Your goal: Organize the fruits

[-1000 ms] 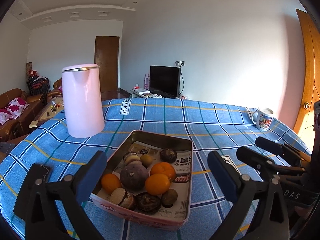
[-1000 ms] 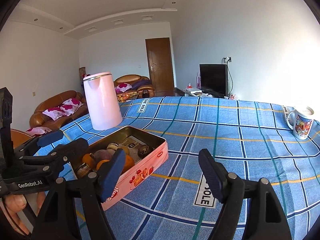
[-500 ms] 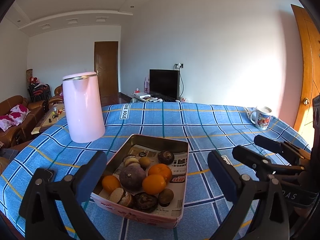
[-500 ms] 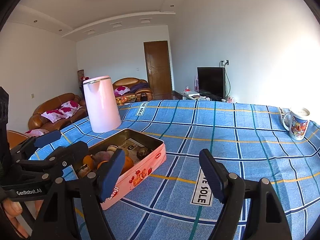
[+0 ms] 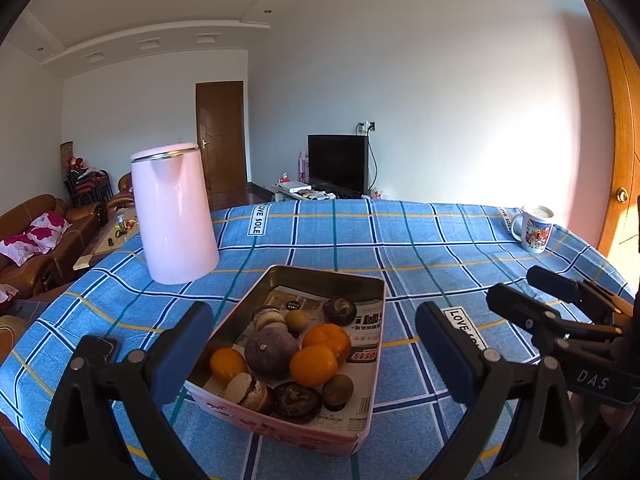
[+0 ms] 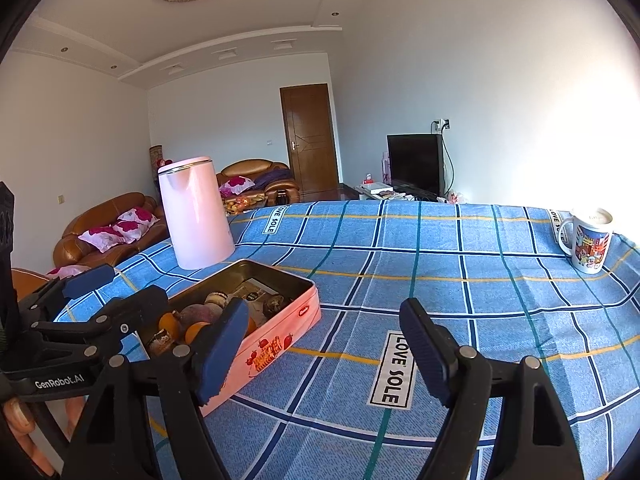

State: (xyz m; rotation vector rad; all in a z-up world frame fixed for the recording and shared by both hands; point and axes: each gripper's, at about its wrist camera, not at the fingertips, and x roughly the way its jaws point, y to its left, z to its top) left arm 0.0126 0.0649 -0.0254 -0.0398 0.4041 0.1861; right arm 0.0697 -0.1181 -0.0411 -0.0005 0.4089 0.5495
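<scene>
A pink metal tin [image 5: 362, 292] lined with newspaper sits on the blue checked tablecloth. It holds three oranges [image 5: 314, 365], a purple round fruit [image 5: 271, 353], small brown fruits, mushrooms and other small pieces. My left gripper [image 5: 314, 354] is open and empty, held above the tin's near end. My right gripper [image 6: 324, 354] is open and empty, to the right of the tin [image 6: 276, 350] over bare cloth. The right gripper [image 5: 560, 312] also shows in the left wrist view, and the left gripper [image 6: 92, 300] shows in the right wrist view.
A tall pink kettle [image 5: 173, 214] stands behind and left of the tin. A printed mug [image 5: 534, 228] stands at the far right of the table [image 5: 420, 248]. A dark phone [image 5: 98, 348] lies near the table's left front edge. Sofas and a TV stand beyond.
Both cameras have tilted or risen slightly, so the tin and table sit lower in view. Both grippers stay open and empty; nothing on the table has moved.
</scene>
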